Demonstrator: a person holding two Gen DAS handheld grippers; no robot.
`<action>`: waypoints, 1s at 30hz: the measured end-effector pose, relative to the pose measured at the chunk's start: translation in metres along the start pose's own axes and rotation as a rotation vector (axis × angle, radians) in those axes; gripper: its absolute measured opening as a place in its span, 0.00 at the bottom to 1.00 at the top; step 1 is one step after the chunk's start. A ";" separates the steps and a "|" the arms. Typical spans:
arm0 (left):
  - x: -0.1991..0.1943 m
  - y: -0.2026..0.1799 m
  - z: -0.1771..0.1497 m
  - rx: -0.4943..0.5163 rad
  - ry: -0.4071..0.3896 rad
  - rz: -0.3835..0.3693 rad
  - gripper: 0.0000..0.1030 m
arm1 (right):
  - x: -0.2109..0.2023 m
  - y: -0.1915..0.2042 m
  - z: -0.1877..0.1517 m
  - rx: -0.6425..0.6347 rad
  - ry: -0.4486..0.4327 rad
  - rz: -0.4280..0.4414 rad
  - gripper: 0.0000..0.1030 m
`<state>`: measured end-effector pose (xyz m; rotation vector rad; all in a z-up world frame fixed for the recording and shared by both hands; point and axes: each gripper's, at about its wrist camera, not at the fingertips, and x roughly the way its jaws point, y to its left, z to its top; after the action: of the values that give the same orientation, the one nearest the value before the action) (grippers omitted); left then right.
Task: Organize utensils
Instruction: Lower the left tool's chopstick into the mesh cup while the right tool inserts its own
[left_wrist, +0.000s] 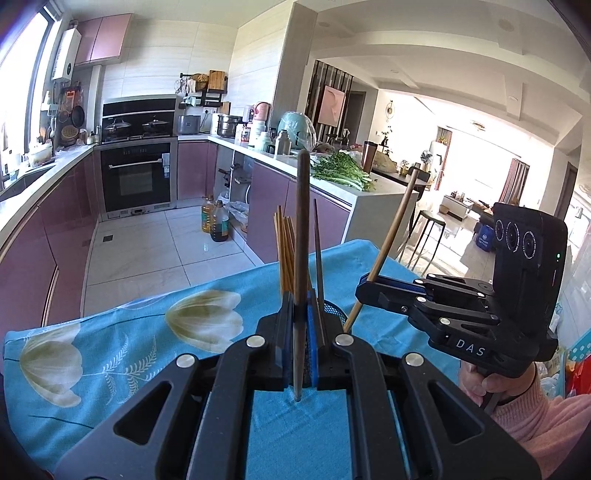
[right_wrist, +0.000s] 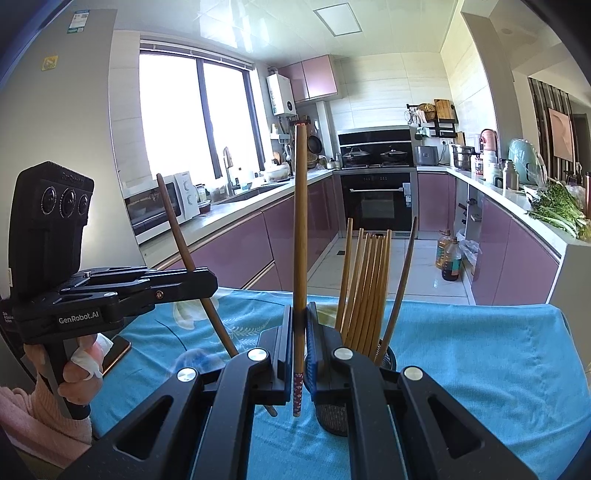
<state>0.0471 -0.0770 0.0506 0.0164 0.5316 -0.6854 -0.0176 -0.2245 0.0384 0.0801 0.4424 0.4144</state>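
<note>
In right wrist view only, phone (right_wrist: 117, 353), chopstick's patterned tip (right_wrist: 297, 392)

Two grippers are over the blue tablecloth (right_wrist: 480, 350), each clamped on one chopstick: the left gripper (left_wrist: 302, 314) on a dark one (left_wrist: 302, 221), the right gripper (right_wrist: 298, 328) on a lighter one (right_wrist: 300, 221) with a patterned tip. One mesh holder (right_wrist: 388, 360) stands just right of the right gripper, with about eight light chopsticks (right_wrist: 364, 288) and one darker stick (right_wrist: 400, 280) in it. Two oil bottles (right_wrist: 448, 258) stand on the floor beyond the tablecloth.
</note>
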 end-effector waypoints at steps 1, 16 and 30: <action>-0.001 0.000 0.000 0.000 -0.003 -0.002 0.07 | 0.000 0.000 0.000 0.000 0.000 0.001 0.06; -0.018 -0.006 0.010 0.012 -0.046 -0.013 0.07 | -0.004 -0.003 0.008 -0.005 -0.028 0.004 0.06; -0.026 -0.009 0.019 0.023 -0.073 -0.025 0.07 | -0.008 -0.005 0.016 -0.009 -0.054 -0.005 0.06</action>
<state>0.0334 -0.0719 0.0810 0.0063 0.4543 -0.7134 -0.0157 -0.2321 0.0555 0.0807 0.3875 0.4084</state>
